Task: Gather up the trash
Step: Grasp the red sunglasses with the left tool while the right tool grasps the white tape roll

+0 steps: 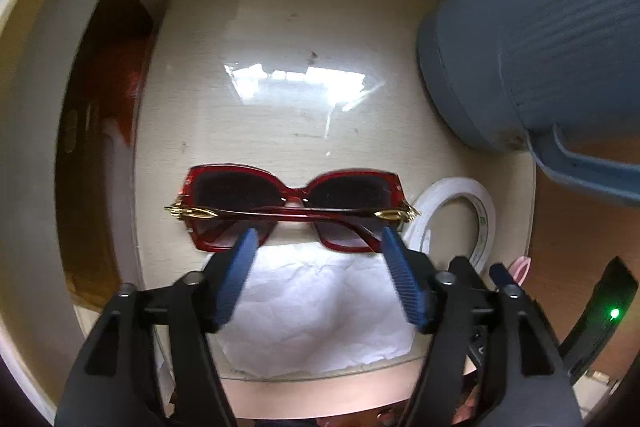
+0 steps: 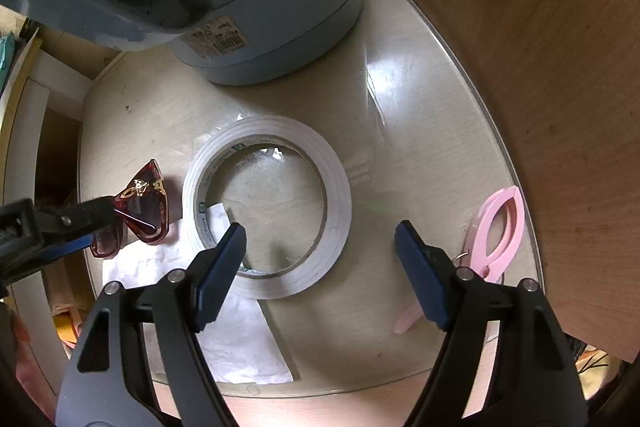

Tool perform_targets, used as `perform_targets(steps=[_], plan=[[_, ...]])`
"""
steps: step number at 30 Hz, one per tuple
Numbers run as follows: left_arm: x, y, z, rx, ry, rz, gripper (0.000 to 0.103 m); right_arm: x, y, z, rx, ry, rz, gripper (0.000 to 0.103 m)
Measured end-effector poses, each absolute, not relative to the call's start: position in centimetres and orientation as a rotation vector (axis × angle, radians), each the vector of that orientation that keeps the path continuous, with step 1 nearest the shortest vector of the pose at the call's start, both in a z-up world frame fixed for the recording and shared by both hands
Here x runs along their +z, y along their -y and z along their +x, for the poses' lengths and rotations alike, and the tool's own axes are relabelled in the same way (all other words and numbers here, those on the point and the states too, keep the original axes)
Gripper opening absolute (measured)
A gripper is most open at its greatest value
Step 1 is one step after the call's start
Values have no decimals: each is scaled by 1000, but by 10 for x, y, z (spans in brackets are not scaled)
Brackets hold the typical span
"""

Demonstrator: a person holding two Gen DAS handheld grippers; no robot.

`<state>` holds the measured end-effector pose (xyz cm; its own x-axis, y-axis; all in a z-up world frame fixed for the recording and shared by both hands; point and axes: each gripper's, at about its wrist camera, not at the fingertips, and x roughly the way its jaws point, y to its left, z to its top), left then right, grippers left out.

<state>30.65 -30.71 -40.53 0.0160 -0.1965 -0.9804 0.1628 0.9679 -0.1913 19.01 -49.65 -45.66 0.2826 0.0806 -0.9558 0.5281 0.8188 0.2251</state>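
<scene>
Now the left gripper (image 1: pixel 318 239) hangs with its blue pads (image 1: pixel 236 275) spread wide, nothing between them, poised over the crumpled white paper (image 1: pixel 320 311) that lies at the near edge of the table (image 1: pixel 280 27). Just past the pad tips sit the red sunglasses (image 1: pixel 294 207), folded, gold hinges showing, their near rim touching the paper's far edge. Over on the right wrist view, the right gripper (image 2: pixel 320 235) is spread wide too, holding nothing, its left pad over the near rim of the white tape roll (image 2: pixel 336 195) and its right pad clear of it. That roll lies flat mid-table, overlapping the paper's right side. A pink plastic clip (image 2: pixel 500 227) rests near the table's right edge, just beyond the right pad. At the far right corner stands the blue trash bin (image 2: pixel 280 27), ribbed wall, barcode sticker low on its side. Glass covers the tabletop, with window glare across it.
</scene>
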Motion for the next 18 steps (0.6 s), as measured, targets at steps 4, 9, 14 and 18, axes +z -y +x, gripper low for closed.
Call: perform_targets(steps=[4,9,14,18], plan=[[-401,304,310,-285,-1513,-59,75,-457,496,190,-321,-1266,579,77],[-412,302,319,-237,-1523,-57,81,-457,495,191,-326,-1270,564,77],[-413,309,323,-238,-1511,-9,81,-457,488,193,-322,-1274,505,74],[-411,307,319,-253,-1492,36,66,-456,484,194,-326,-1274,466,60]])
